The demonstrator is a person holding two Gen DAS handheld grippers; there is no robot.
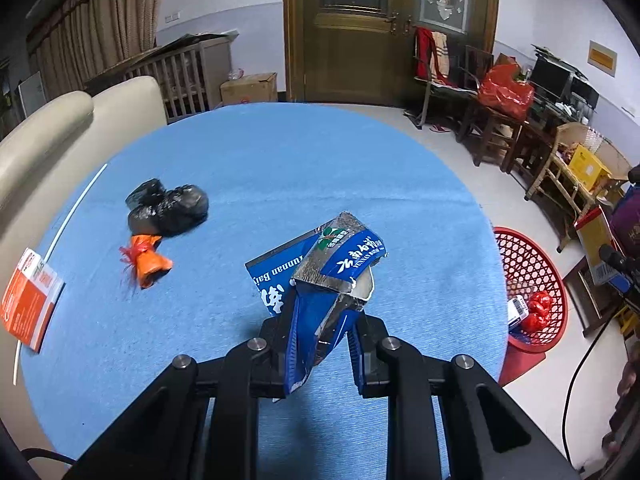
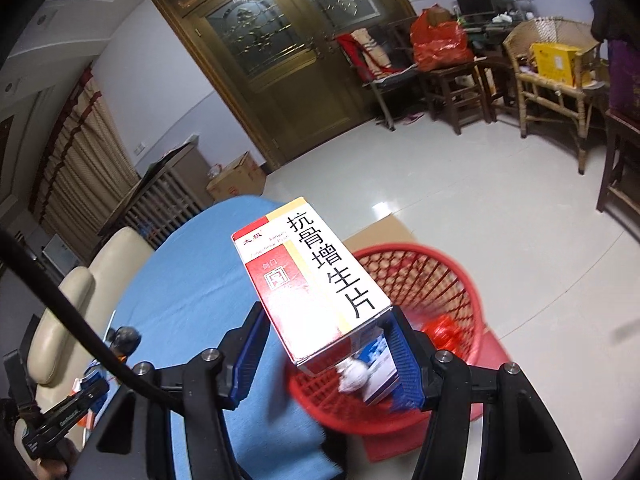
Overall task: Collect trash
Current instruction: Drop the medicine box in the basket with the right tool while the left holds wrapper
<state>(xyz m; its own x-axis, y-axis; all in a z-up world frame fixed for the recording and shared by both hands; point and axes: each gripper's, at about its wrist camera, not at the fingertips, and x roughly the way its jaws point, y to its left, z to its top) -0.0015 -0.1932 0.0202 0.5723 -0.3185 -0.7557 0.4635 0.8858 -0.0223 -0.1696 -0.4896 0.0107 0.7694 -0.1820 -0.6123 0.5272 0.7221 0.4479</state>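
Note:
My left gripper point(image 1: 320, 320) is shut on a crushed blue carton point(image 1: 332, 268) and holds it above the round blue table point(image 1: 280, 160). Further left on the table lie a black plastic bag point(image 1: 168, 210), an orange bag point(image 1: 149, 262) and an orange and white box point(image 1: 28, 300). In the right wrist view my right gripper point(image 2: 328, 344) is shut on a white and red medicine box point(image 2: 316, 276), held in the air over the near rim of the red mesh basket point(image 2: 424, 276). That basket point(image 1: 532, 256) stands on the floor right of the table.
Inside the basket lie a red bag point(image 1: 538, 308) and a small box point(image 1: 518, 308). A cream sofa point(image 1: 60, 120) borders the table's left side. Wooden chairs point(image 1: 488, 128) and clutter line the right wall, with a brown door point(image 1: 352, 32) behind. A white straw point(image 1: 76, 204) lies near the table's left edge.

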